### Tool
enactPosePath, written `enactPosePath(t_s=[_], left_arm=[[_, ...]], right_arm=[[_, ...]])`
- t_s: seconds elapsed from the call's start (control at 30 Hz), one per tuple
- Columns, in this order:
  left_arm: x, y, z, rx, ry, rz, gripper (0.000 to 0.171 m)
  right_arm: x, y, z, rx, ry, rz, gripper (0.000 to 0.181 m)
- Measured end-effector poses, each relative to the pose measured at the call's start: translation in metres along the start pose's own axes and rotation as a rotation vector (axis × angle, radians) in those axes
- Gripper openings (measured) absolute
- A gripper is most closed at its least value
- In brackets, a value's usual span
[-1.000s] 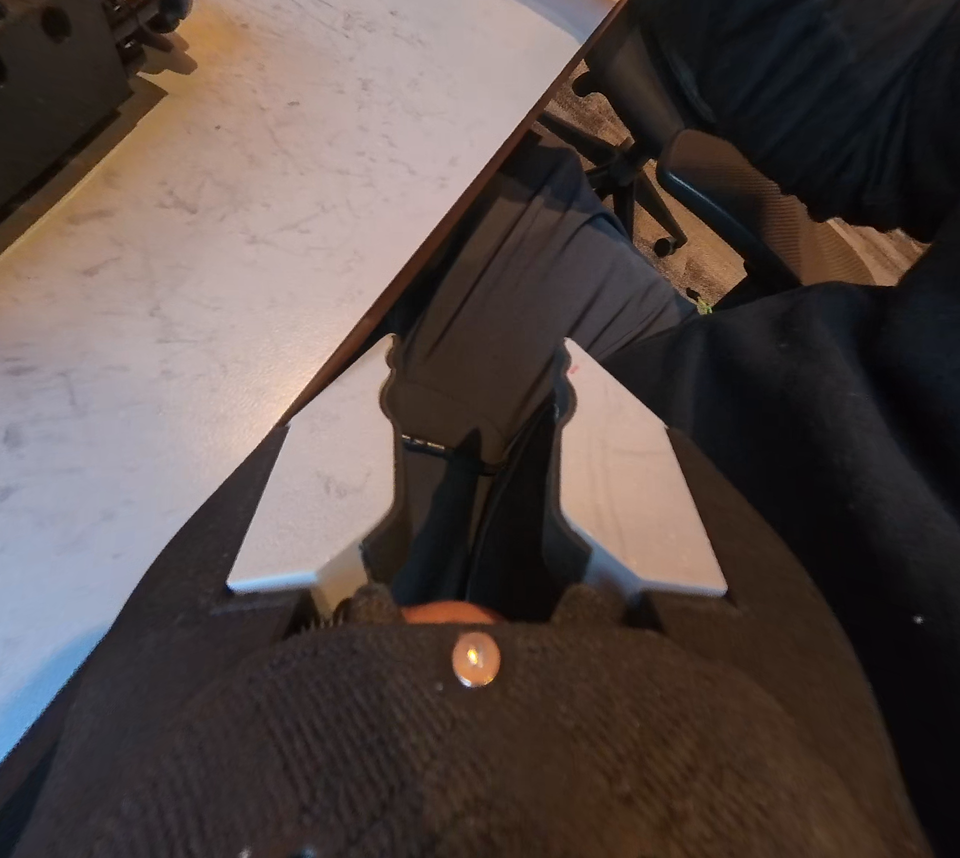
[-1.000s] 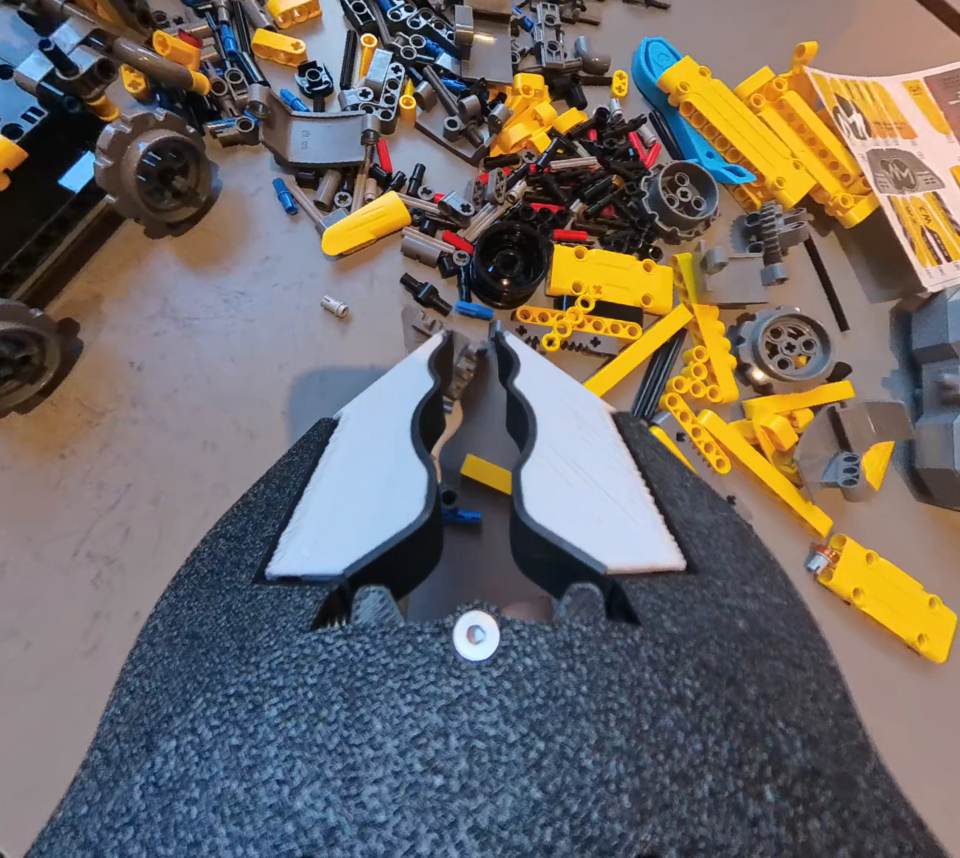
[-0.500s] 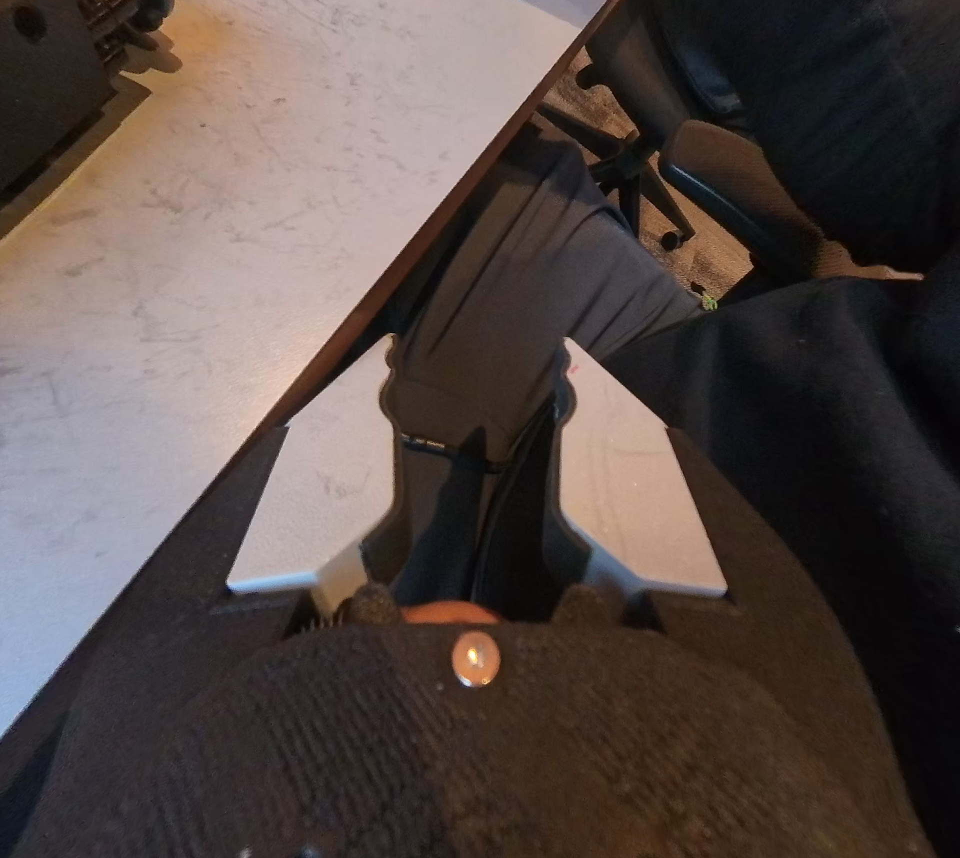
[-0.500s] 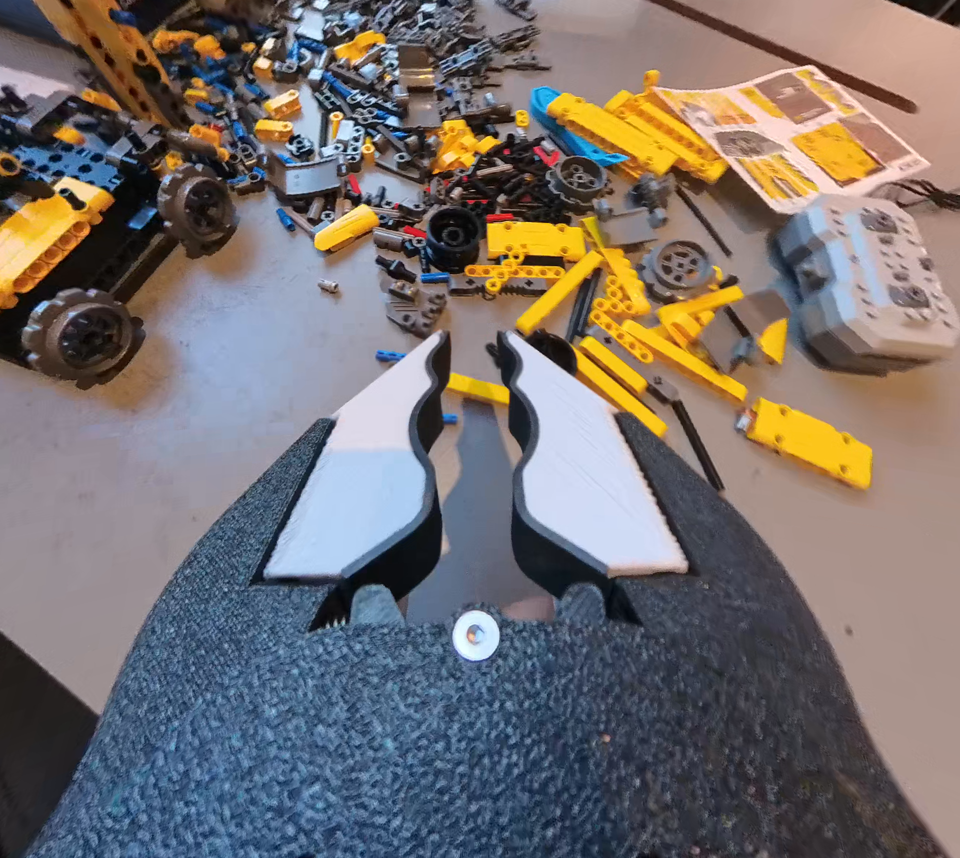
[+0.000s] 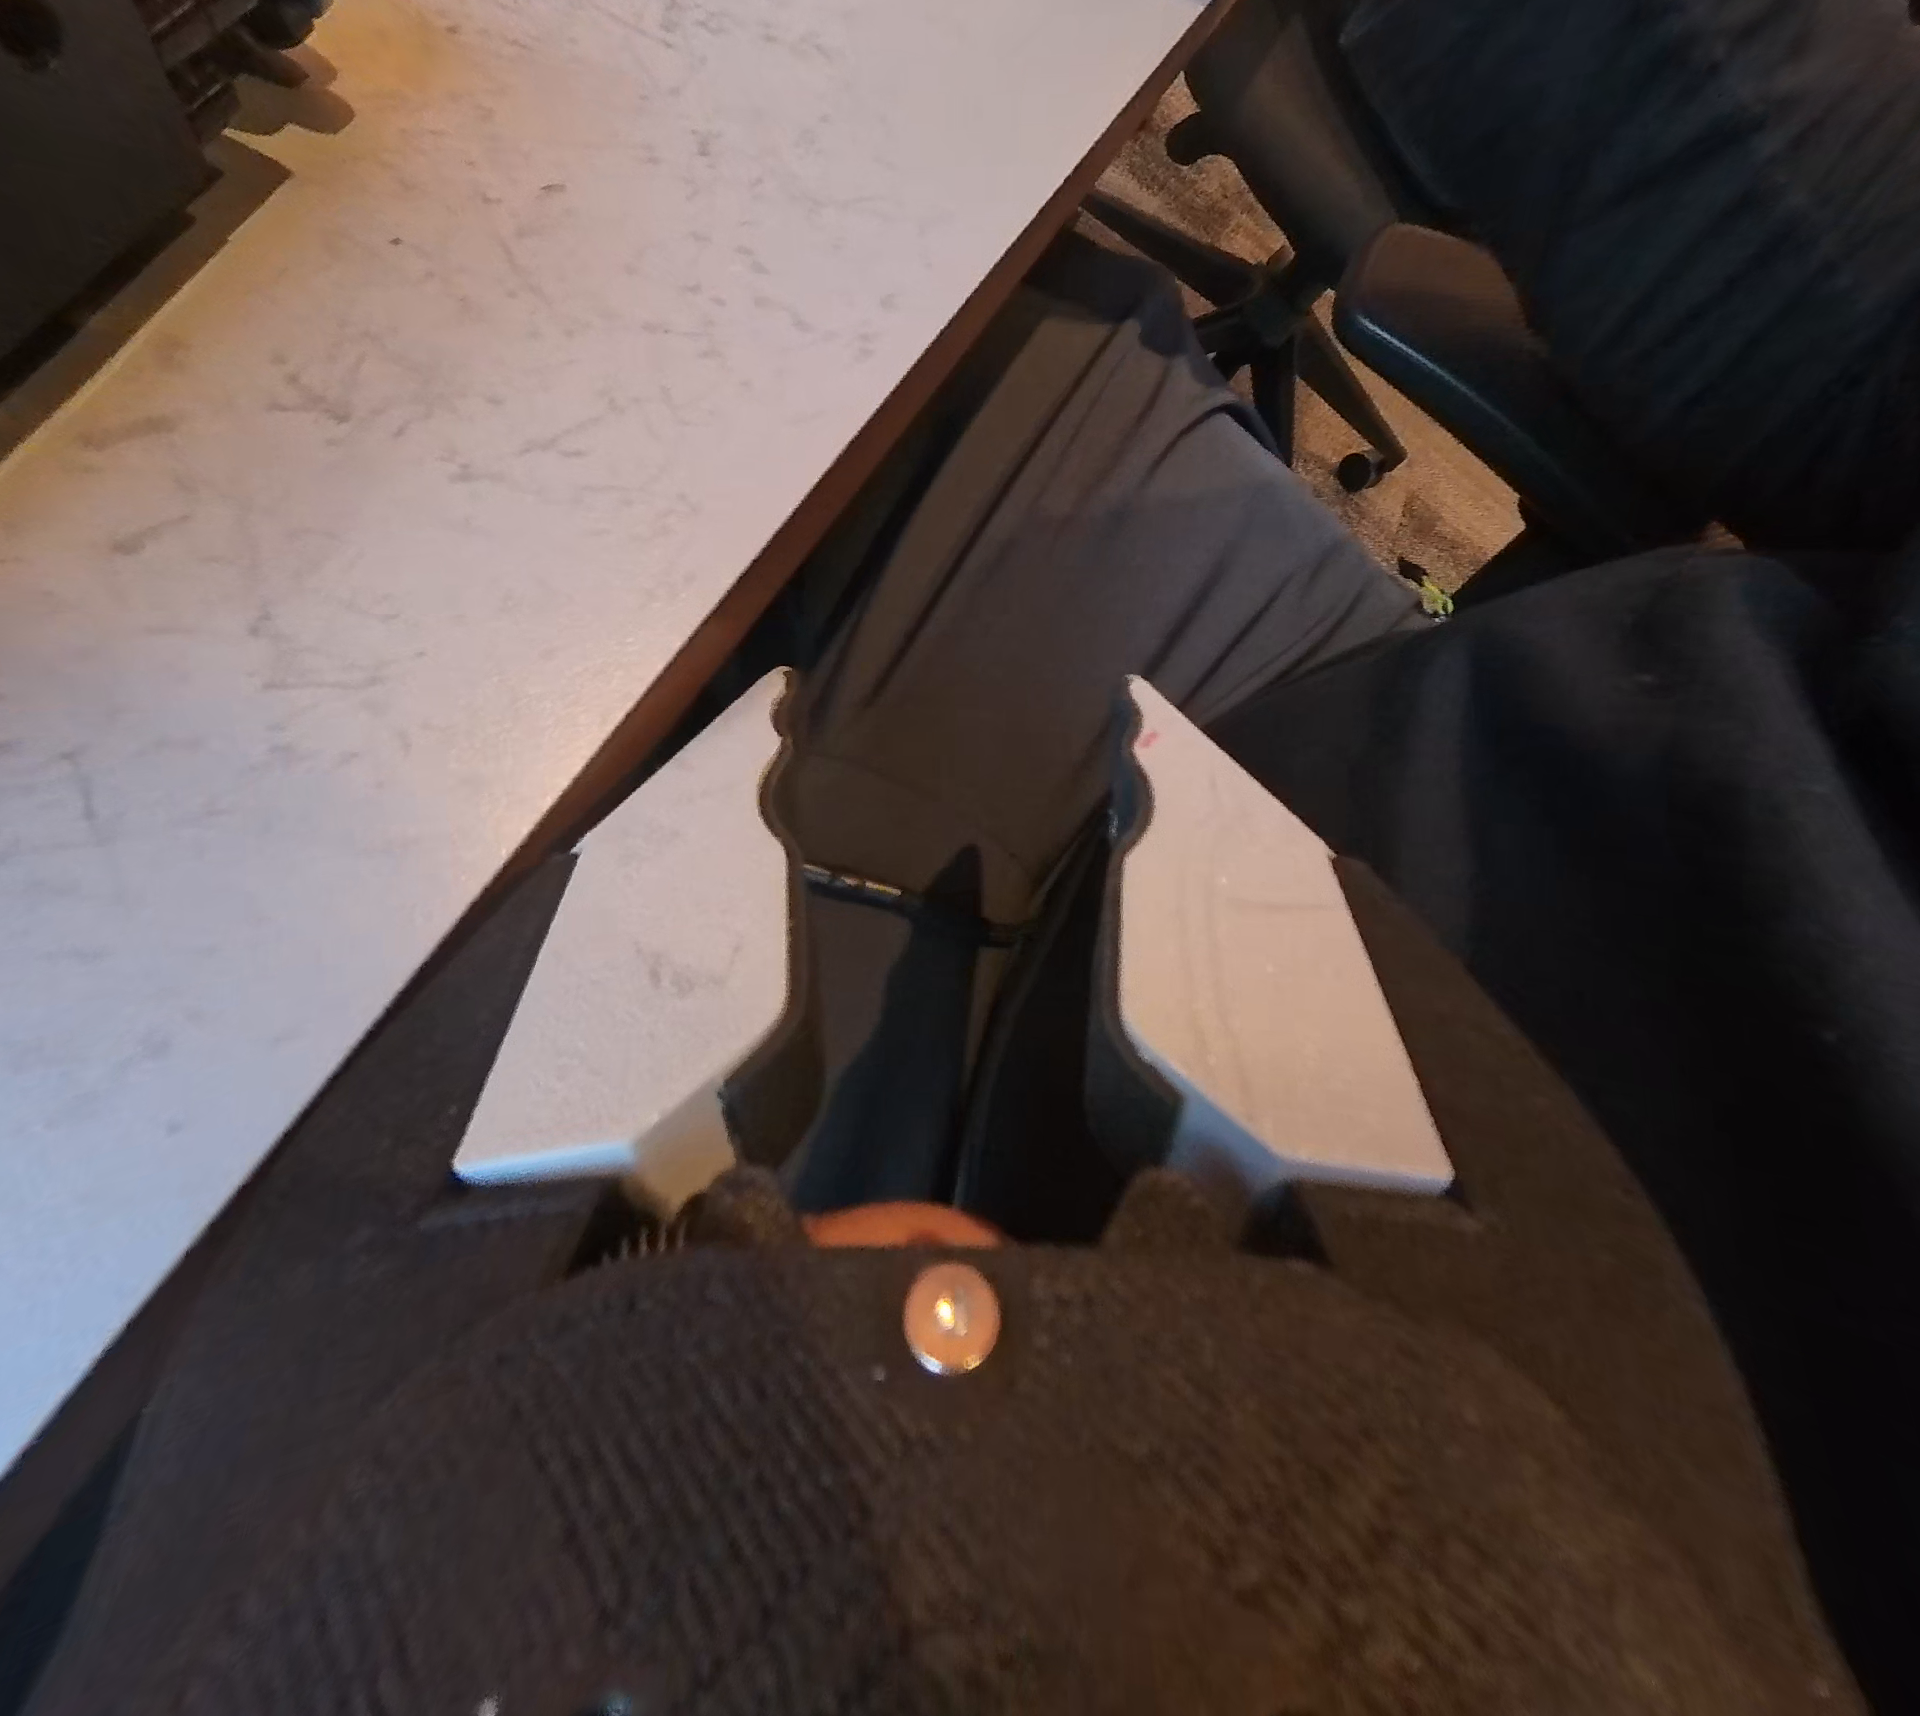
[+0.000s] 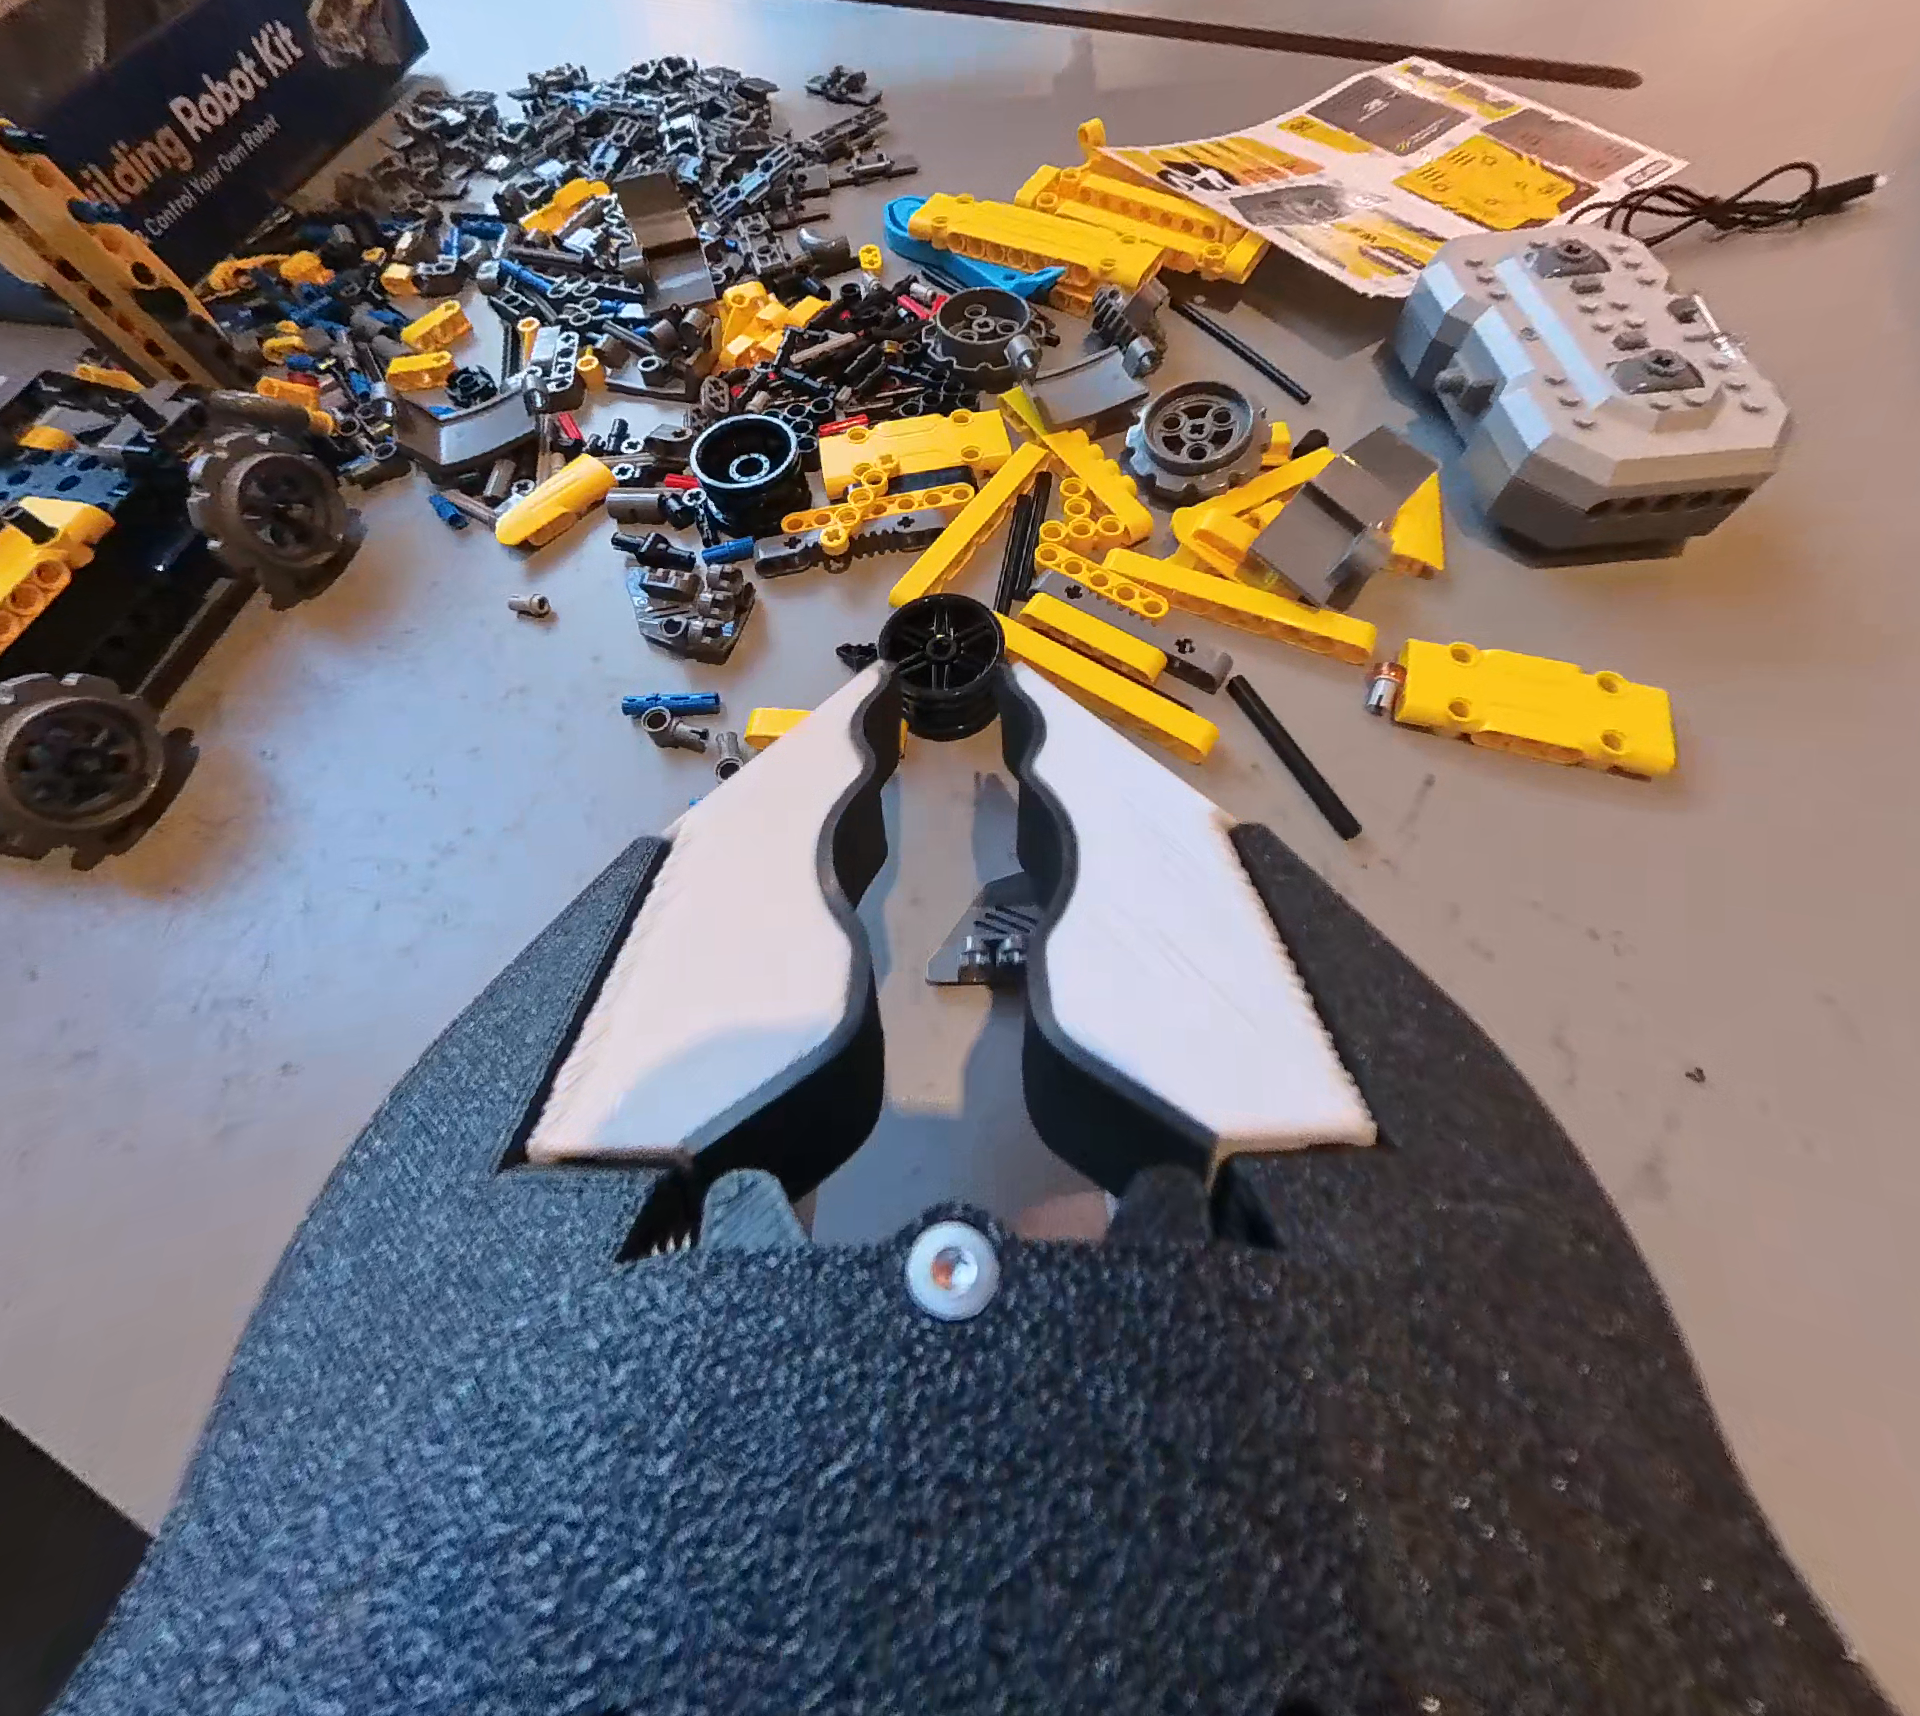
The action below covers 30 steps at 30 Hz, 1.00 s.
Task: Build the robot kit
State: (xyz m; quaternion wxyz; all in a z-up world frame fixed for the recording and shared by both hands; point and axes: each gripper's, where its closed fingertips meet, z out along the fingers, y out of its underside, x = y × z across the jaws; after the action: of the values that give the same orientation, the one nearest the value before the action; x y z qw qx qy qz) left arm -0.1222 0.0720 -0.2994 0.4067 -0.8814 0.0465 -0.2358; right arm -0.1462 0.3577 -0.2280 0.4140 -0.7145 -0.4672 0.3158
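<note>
Your right hand-held gripper [image 6: 943, 679] grips a small black spoked plastic wheel [image 6: 940, 664] between its fingertips, above the grey worktop [image 6: 364, 835]. Just beyond lie loose yellow beams [image 6: 1236, 601], then a grey motor block [image 6: 1590, 409]. Your left hand-held gripper [image 5: 956, 690] hangs wide apart, empty, past the worktop's edge over a grey trouser leg [image 5: 1060, 544].

Dark box [image 6: 187, 35] and partly built vehicle [image 6: 94, 544] (left side) run off-frame.
</note>
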Motion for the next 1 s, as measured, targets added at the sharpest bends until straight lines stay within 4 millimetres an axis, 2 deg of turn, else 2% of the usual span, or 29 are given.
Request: enactPosePath(t_s=[1.0], left_arm=[[0.0031, 0.0001, 0.0008, -0.001, 0.014, 0.002, 0.058]], right_arm=[[-0.004, 0.0095, 0.0083, -0.065, -0.068, 0.043, 0.021]])
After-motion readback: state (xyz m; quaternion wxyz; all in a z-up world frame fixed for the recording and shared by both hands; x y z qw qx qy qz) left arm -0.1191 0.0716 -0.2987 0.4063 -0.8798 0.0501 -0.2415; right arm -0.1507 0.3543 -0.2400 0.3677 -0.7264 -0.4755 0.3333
